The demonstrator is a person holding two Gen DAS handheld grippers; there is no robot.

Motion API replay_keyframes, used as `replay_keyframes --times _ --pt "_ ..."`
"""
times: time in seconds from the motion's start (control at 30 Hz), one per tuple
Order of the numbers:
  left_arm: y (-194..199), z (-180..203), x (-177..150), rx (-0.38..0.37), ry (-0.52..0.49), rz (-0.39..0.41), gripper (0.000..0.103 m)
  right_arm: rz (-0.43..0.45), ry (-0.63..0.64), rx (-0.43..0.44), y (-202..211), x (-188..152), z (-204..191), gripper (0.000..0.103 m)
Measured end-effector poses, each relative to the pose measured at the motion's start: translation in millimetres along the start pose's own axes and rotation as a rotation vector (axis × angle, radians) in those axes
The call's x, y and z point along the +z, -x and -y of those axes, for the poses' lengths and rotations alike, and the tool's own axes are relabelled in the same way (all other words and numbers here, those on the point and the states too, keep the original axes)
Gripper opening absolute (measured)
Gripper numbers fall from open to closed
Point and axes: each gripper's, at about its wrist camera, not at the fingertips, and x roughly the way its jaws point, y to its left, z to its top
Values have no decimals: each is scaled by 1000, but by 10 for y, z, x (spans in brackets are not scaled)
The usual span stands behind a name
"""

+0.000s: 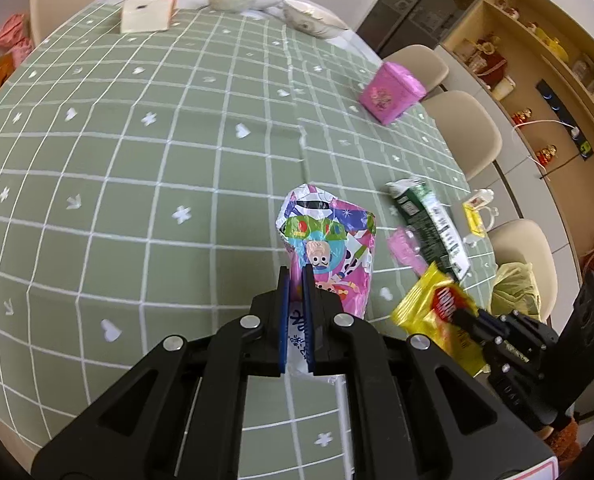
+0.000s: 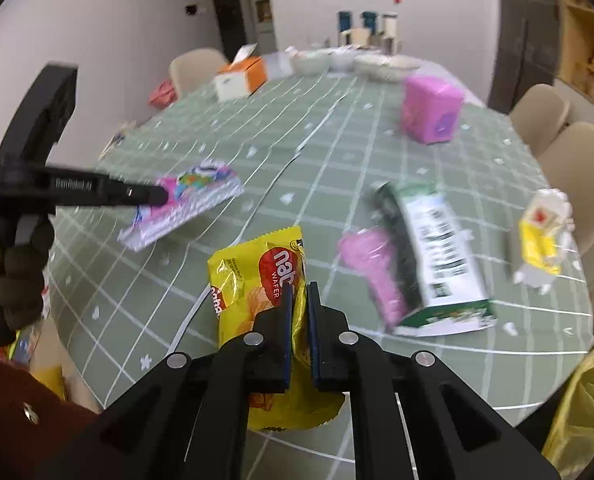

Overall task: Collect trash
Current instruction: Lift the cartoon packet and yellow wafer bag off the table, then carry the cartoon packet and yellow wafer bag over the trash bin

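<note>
Both hands loaded. Left gripper clenched on cartoon wrapper, held above green tablecloth. Right gripper clamped on yellow wafer packet, also clear of cloth. Advice: keep squeeze firm, carry both level to bin; foil looks slippery. Right-wrist view alone shows gloved hand; left-wrist view alone shows wall shelves. Green pack, pink scrap remain on table.

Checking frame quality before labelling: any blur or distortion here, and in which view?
Left wrist: strong fisheye bend in the tablecloth grid, cartoon wrapper sharp, yellow wafer packet smeared. Right wrist: green carton and pink box motion-blurred, wafer packet's lettering readable.
</note>
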Motion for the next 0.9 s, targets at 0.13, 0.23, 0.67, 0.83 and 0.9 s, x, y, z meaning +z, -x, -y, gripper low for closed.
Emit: replay_keyframes --times 0.13,0.23,0.67,0.83,0.9 --pt "61 222 152 -27 -50 36 4 49 -74 -41 247 118 220 8" --pt "124 443 299 -55 -94 80 4 94 -109 -99 494 229 398 8" --pt "131 1833 1015 -306 -285 203 4 292 -250 -427 1764 238 1214 9" --pt "-42 2676 1051 -441 -431 180 4 323 -344 -584 2185 -30 1518 9" --pt "-109 2951 1028 -483 -467 163 4 327 -393 -636 2351 -160 1662 9"
